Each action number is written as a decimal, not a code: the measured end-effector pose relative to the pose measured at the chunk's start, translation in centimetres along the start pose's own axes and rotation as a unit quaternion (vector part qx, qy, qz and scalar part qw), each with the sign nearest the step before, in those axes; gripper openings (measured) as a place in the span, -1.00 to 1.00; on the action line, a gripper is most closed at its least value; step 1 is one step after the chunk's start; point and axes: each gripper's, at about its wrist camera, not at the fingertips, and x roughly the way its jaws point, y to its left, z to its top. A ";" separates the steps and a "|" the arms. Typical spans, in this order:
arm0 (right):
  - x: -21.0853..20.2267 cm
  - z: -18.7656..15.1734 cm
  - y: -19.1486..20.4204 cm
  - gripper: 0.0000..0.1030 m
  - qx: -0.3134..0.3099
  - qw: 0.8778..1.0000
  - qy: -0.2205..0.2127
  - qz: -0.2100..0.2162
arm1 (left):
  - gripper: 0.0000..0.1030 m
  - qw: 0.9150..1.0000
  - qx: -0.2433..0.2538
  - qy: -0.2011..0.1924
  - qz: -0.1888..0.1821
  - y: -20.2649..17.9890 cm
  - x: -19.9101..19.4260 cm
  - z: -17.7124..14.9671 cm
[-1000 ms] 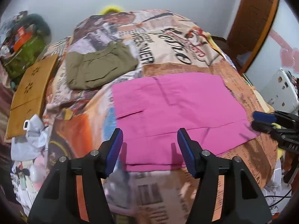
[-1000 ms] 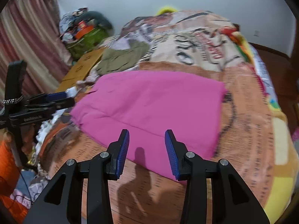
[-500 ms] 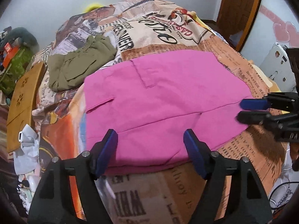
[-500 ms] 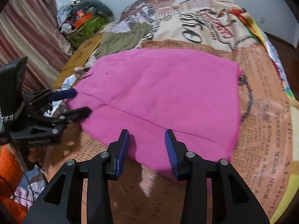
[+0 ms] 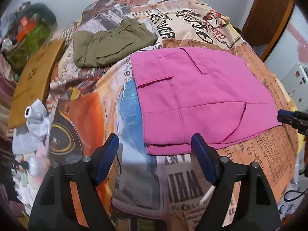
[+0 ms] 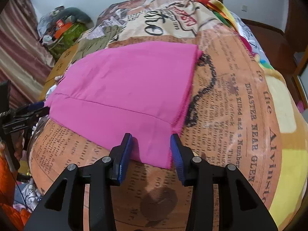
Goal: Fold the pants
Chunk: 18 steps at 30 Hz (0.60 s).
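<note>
Pink pants [image 5: 200,96] lie flat, folded lengthwise, on a bed with a newspaper-print cover; they also show in the right wrist view [image 6: 127,92]. My left gripper [image 5: 156,146] is open and empty, just above the pants' near waist corner. My right gripper [image 6: 151,144] is open and empty, its blue pads on either side of the near hem corner of the legs. The right gripper's tips show at the right edge of the left wrist view [image 5: 288,117]. The left gripper shows at the left edge of the right wrist view [image 6: 28,111].
Folded olive-green pants [image 5: 109,42] lie on the bed behind the pink ones. A wooden board [image 5: 32,80] and crumpled white cloth [image 5: 34,123] sit by the bed's left side. A pile of bags [image 6: 63,28] stands by the curtain. A wooden door [image 5: 269,15] is at the right.
Both grippers have shifted outward along the pants' near edge: the left toward the waist corner, the right toward the leg hem corner. Both stay open. The pants have not moved.
</note>
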 end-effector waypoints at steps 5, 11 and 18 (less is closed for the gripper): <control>-0.5 0.6 -0.2 -0.28 0.004 1.000 -0.001 0.005 | 0.53 1.000 0.011 -0.020 0.014 -0.5 -1.3 0.9; -2.1 2.6 0.2 -0.27 -0.003 0.999 -0.039 0.010 | 0.54 0.998 0.010 -0.064 0.020 -0.1 -3.2 3.8; -2.6 5.8 -0.1 -0.27 -0.013 0.997 -0.074 -0.003 | 0.53 0.997 -0.015 -0.072 0.029 1.4 -1.8 8.0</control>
